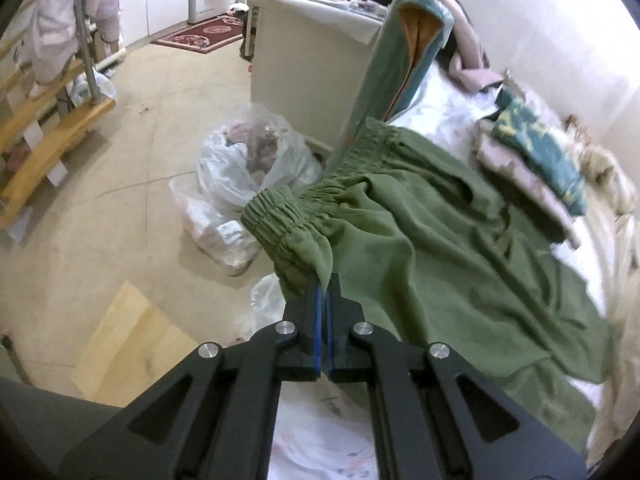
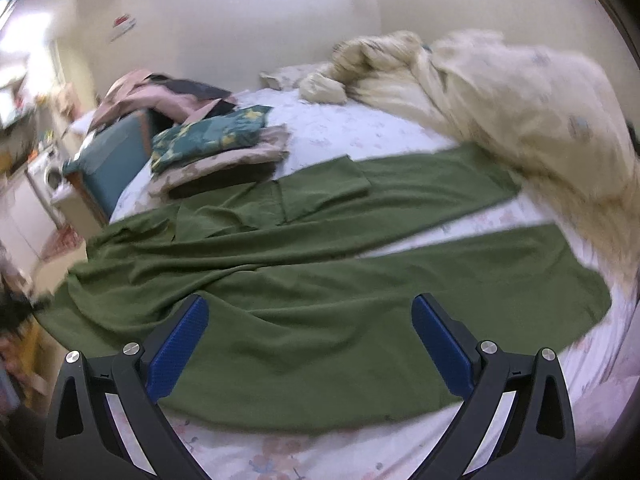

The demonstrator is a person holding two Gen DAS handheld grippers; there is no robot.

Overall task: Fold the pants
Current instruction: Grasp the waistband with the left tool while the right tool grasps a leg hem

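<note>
Pants [image 2: 304, 280] beside folded clothes [image 2: 216, 148]

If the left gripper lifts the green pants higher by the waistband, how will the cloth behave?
The pants will probably hang limp: the cloth already drapes in soft wrinkles from the left gripper, whose jaws pinch the waistband. The long legs lie flat on the bed sheet, so they would likely drag. The cloth looks thin, probably light.
</note>
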